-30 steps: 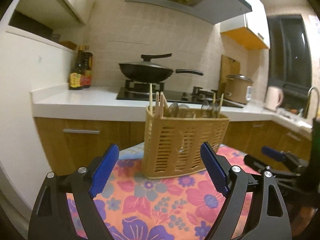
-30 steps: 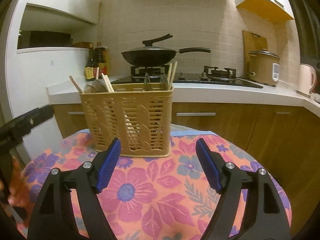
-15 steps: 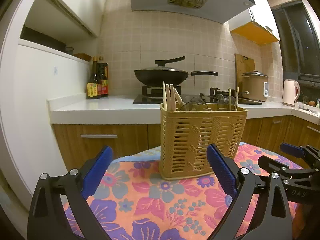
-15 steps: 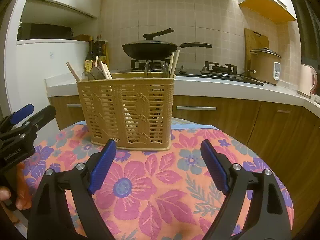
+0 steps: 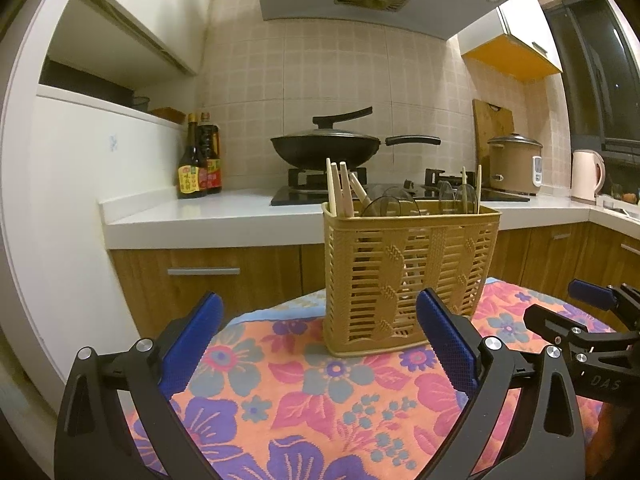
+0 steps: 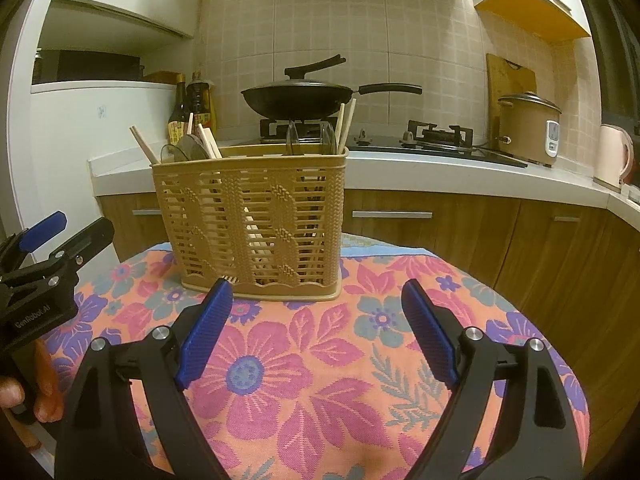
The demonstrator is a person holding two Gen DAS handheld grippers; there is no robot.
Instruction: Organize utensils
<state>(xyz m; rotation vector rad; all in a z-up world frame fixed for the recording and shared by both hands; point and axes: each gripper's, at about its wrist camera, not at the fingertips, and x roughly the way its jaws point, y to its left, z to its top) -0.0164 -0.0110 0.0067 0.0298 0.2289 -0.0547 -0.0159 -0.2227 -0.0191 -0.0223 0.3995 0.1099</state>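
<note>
While both tools hung low over the flowered cloth [image 6: 280, 376], the tan plastic utensil basket [image 5: 408, 276] stood upright on it, ahead of them and held by neither. From the left wrist camera the left tool [image 5: 320, 344] had its blue-padded jaws spread wide, having just been opening, with only cloth between them; the basket lay beyond the tips, a little right of the gap's middle, apart from both pads. From the right wrist camera the right tool [image 6: 316, 332] also gaped, its jaws recently widened too, and nothing sat between them. Here the basket [image 6: 256, 224] stood just past the tips and slightly left of centre, its base near the left pad but not touching it.

Wooden chopsticks [image 5: 340, 190] leaned out of the basket at one end, more chopsticks [image 6: 344, 124] rose at the other, and translucent smoky spoon bowls [image 5: 390, 206] poked up between them. I could not tell how the basket was divided inside.

Each tool showed in the other's camera: the right one [image 5: 592, 320] at the right edge of the left view, the left one [image 6: 44, 256] at the left edge of the right view, with fingertips of a hand [image 6: 24, 396] below it. Behind the basket ran the white kitchen counter [image 6: 440, 168], carrying a lidded black wok [image 5: 326, 146] on the stove, two sauce bottles [image 5: 200, 160] and a rice cooker [image 6: 528, 128].
</note>
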